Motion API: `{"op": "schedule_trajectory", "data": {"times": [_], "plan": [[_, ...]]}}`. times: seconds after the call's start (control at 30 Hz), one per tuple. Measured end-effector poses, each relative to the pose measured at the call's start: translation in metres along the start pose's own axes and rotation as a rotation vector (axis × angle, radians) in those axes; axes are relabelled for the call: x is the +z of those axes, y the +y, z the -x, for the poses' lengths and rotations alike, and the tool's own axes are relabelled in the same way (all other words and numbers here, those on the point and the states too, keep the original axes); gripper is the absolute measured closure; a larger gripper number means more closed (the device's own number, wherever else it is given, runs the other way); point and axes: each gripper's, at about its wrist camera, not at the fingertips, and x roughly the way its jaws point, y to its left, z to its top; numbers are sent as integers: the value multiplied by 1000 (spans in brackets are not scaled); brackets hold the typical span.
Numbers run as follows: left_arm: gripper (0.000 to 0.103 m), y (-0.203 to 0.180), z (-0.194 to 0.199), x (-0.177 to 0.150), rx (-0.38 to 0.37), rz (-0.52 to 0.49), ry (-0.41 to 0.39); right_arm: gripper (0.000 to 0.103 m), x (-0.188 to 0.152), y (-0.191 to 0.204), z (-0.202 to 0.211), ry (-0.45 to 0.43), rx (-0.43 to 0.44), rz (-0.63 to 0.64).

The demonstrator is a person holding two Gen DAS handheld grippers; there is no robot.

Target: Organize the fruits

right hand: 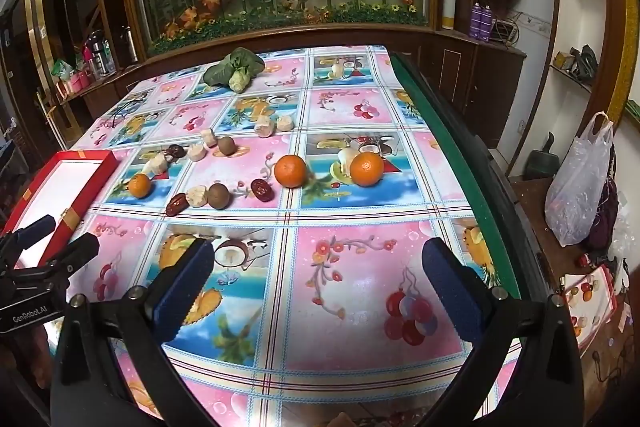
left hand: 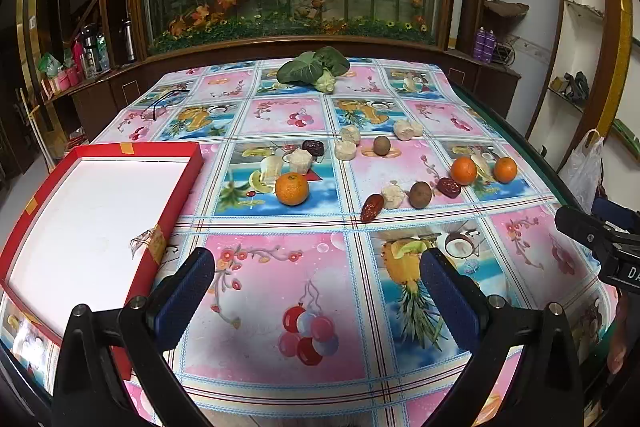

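3 oranges [left hand: 291,189] [left hand: 464,171] [left hand: 505,169], 2 brown round fruits [left hand: 420,194] [left hand: 382,145], 3 dark-red dates [left hand: 372,207], approx. 7 pale chunks [left hand: 344,149]: all loose on tablecloth, scattered mid-table. Red tray [left hand: 168,215], white inside, w/o contents, at left edge.

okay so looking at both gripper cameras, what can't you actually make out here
- Red box: its near corner hides behind the left gripper in the left wrist view.
- Pale lumps among the oranges: too small to identify in either view.
- Plastic bag, right wrist view: contents blurred.
- Table's near edge: cut off by both frames.
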Motion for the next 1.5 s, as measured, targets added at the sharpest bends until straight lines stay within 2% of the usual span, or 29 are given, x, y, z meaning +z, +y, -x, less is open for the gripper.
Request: {"op": "schedule_trajectory", "data": {"times": [1.5], "plan": [[1, 3, 2, 0, 25, 16, -4, 0, 4, 2, 8, -15, 15, 9]]}}
